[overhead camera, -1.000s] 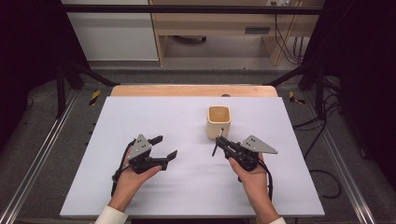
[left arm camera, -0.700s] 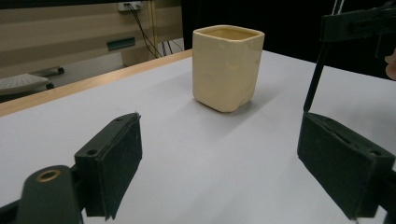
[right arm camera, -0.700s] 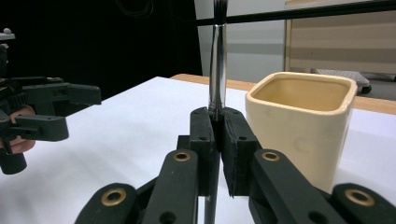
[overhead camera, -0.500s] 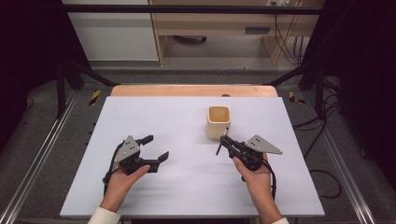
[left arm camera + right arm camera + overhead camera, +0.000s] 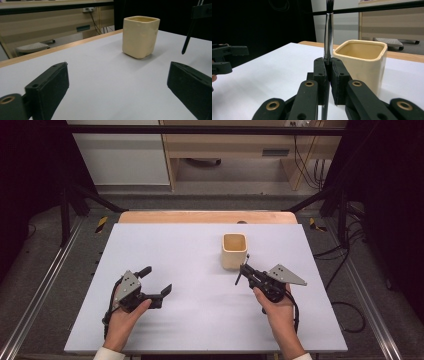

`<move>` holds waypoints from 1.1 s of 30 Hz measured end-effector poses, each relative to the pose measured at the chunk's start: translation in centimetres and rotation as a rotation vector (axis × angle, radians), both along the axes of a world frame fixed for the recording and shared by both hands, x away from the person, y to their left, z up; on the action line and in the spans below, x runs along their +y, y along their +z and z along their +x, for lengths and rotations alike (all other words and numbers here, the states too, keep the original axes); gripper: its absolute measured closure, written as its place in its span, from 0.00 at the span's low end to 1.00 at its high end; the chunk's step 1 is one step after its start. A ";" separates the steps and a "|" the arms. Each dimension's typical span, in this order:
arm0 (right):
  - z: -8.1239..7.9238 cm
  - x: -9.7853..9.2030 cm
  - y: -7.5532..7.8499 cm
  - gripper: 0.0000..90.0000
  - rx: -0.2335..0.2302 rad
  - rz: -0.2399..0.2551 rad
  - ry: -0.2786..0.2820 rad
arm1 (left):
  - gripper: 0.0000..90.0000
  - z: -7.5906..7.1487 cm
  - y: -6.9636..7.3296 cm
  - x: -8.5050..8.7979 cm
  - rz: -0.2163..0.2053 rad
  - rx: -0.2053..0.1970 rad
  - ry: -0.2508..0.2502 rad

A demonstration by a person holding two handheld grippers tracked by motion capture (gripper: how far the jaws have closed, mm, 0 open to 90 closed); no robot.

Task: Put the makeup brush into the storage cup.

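Observation:
A cream square cup (image 5: 234, 251) (image 5: 140, 36) (image 5: 362, 65) stands upright on the white table (image 5: 200, 245), right of centre. Just in front of it, my right gripper (image 5: 243, 271) (image 5: 329, 65) is shut on a thin brush-like stick (image 5: 238, 279) (image 5: 328, 32) with a silver collar, which stands upright beside the cup's near left corner. My left gripper (image 5: 157, 280) (image 5: 117, 82) is at the front left, pointing toward the cup from well back. Its jaws have just been opening and stand wide apart with nothing between them. The stick's dark end (image 5: 187, 40) shows at the right of the left gripper view.
A wooden strip (image 5: 207, 216) runs along the table's far edge. Metal rails (image 5: 45, 285) flank the table on both sides, and cables (image 5: 345, 310) lie on the floor at the right. Cabinets stand behind.
My left hand has slid left and toward the near edge, and its jaws have spread wider. The right hand with the stick has barely moved.

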State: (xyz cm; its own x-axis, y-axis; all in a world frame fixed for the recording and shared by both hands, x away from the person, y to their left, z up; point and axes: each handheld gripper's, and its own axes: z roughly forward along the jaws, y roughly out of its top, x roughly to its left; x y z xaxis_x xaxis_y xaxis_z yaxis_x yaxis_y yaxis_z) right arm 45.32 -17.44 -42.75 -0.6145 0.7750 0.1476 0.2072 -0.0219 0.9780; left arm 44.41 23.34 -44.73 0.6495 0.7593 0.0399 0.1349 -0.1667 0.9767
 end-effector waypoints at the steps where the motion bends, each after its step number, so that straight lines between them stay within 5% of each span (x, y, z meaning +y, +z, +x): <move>1: 0.0 0.0 0.0 0.93 0.003 0.004 -0.003 | 0.03 0.0 0.0 0.0 0.000 0.000 0.000; 10: 0.0 -0.4 0.0 0.93 0.001 0.001 -0.014 | 0.02 -0.5 -0.1 0.9 -0.001 -0.025 0.026; 20: 0.1 -0.9 0.0 0.93 0.002 0.008 -0.028 | 0.02 -1.0 -0.4 2.0 0.004 -0.038 -0.005; 33: 0.1 -1.3 0.2 0.93 -0.002 0.015 -0.040 | 0.02 -1.3 -0.6 3.9 -0.040 -0.052 -0.014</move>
